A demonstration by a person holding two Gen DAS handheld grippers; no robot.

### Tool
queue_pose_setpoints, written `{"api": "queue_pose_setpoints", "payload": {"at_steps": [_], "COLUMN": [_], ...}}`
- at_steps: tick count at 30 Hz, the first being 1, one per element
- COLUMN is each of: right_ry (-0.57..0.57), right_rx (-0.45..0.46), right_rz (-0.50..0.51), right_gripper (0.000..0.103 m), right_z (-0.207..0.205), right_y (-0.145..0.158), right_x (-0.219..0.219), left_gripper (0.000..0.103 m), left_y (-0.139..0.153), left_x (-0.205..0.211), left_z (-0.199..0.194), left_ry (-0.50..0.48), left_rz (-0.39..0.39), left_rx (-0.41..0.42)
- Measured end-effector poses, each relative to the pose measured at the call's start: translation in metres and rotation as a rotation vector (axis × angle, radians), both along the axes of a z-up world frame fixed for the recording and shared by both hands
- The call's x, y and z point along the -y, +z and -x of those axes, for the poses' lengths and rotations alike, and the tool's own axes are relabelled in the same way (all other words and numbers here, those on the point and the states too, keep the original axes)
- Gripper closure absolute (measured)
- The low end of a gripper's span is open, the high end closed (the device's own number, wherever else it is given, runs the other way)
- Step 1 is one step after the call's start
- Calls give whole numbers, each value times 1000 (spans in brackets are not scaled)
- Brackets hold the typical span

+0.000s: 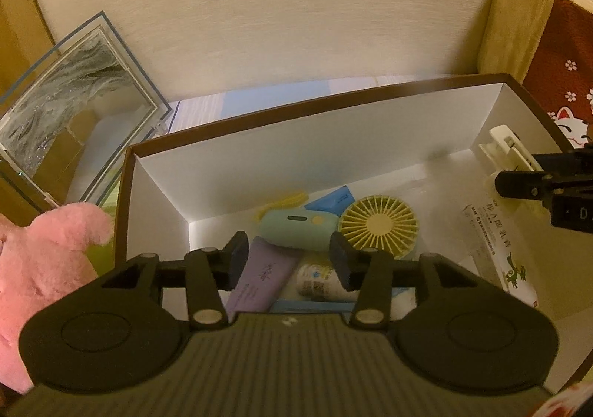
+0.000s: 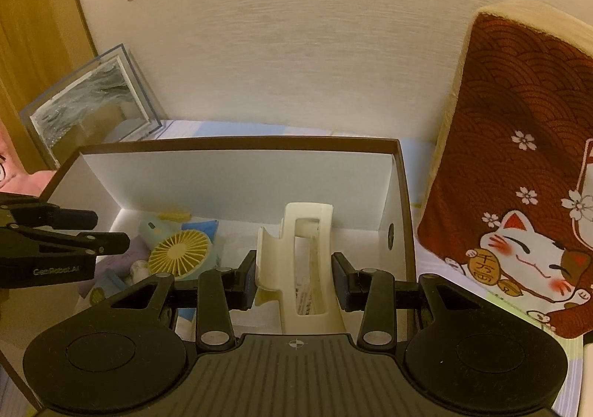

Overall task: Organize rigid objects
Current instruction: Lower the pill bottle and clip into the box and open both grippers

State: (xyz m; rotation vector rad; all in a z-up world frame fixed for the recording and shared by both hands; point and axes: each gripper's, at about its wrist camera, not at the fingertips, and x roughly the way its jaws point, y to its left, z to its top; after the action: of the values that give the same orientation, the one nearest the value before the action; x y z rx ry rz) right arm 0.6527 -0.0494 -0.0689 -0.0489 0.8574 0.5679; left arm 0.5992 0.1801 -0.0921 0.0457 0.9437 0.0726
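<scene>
Over the brown-rimmed white cardboard box (image 2: 237, 172), both tongs are working.
Left tongs (image 1: 289, 261) are hanging with jaws apart and nothing between them; below them are lying a purple tube (image 1: 255, 280), a mint-green handheld fan with a yellow grille (image 1: 378, 224) and a white bottle (image 1: 318, 278). Right tongs (image 2: 294, 278) are gripping a cream plastic hair claw clip (image 2: 307, 261), holding it above the box floor.

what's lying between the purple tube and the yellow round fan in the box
In the left wrist view, a white bottle with a printed label lies between the purple tube and the round yellow fan, on the floor of the white-lined cardboard box.
</scene>
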Motion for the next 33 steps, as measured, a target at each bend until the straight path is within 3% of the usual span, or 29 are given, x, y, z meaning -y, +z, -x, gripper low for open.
{"api": "queue_pose_setpoints", "payload": {"at_steps": [11,21,23,25,33], "right_ry": [-7,-28,-24,-20,-29], "right_rx": [10,25,17,18,29], "right_rz": [6,-56,-68,-70,-98], "right_gripper": [62,62,60,51,41], "right_z": [-7,-5,-1,4,28], "right_y": [-1,6,7,9,15], "right_x": [-4,5,9,11,22], "left_gripper": [51,47,44,40,40], "left_y": [3,5,6,7,10], "left_x": [0,0,1,2,5], "left_z": [3,9,11,14,25], "left_ry": [-7,-16,-18,-18,-13], "left_rz": [0,21,25,28,41], "left_rx": [6,10,14,19,22]}}
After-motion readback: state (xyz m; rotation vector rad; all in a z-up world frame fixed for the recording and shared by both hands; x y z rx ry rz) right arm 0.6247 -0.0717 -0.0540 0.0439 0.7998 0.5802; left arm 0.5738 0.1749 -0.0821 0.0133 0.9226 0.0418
